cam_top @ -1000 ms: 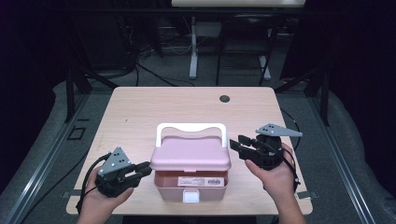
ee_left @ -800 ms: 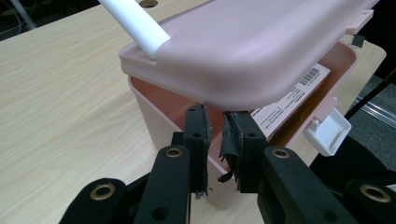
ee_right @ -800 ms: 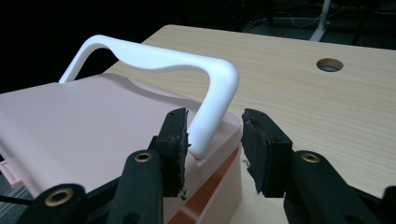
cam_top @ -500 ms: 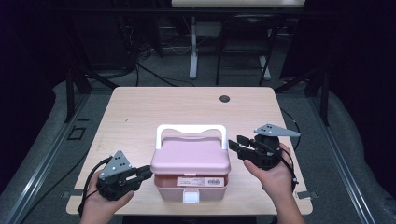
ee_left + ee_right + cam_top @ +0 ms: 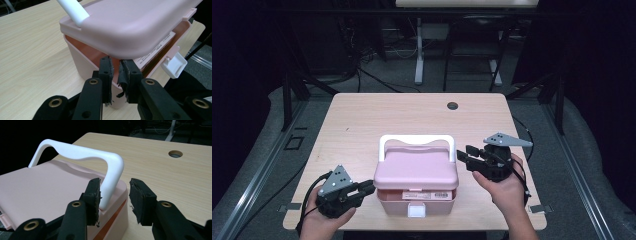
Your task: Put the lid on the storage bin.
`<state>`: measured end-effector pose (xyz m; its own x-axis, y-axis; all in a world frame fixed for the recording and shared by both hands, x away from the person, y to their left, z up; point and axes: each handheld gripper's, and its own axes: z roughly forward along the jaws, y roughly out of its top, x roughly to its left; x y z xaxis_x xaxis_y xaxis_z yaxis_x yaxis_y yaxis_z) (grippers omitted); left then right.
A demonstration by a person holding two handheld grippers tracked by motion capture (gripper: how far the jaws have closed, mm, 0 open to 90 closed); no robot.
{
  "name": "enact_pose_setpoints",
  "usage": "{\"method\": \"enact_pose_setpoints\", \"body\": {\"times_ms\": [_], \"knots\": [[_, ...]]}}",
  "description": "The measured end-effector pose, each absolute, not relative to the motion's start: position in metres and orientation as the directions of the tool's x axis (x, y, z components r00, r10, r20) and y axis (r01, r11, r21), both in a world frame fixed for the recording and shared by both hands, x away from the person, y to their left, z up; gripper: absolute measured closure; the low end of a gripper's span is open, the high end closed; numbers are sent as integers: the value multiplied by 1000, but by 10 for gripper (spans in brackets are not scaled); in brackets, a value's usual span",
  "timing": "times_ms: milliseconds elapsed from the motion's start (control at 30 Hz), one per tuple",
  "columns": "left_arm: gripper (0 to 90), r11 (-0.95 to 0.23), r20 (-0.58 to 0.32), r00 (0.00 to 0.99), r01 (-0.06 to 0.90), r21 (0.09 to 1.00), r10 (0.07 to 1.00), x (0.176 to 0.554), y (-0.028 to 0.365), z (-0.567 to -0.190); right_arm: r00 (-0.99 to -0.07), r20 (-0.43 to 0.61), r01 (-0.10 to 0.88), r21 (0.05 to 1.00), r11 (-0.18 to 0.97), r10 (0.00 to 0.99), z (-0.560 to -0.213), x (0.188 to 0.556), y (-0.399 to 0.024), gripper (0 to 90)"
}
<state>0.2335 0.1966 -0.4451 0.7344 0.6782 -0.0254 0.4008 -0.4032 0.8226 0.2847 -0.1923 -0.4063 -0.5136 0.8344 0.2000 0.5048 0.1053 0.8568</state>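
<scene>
Box [image 5: 416,175] on table [image 5: 377,120], between both tools.

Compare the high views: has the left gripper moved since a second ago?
Yes. The left gripper has drawn back towards the table's near edge, its tips now at the pink box, lid ajar.

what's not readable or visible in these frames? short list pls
- Inside of the pink box: the raised lid covers it in the left gripper view; only a dark gap shows.
- Label text: too small in the high view, partly under the lid in the left gripper view.
- Left gripper contact: whether its nearly closed tips press on the lid's edge cannot be told.
- Right gripper: open beside the white handle; contact unclear.
</scene>
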Motion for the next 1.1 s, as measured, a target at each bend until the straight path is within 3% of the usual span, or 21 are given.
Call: {"method": "enact_pose_setpoints", "body": {"times_ms": [1100], "knots": [[789,-406,-35,736,413,815,677,230,196,-462,-511,198,517,848,115,837,-414,289,-189,600]]}}
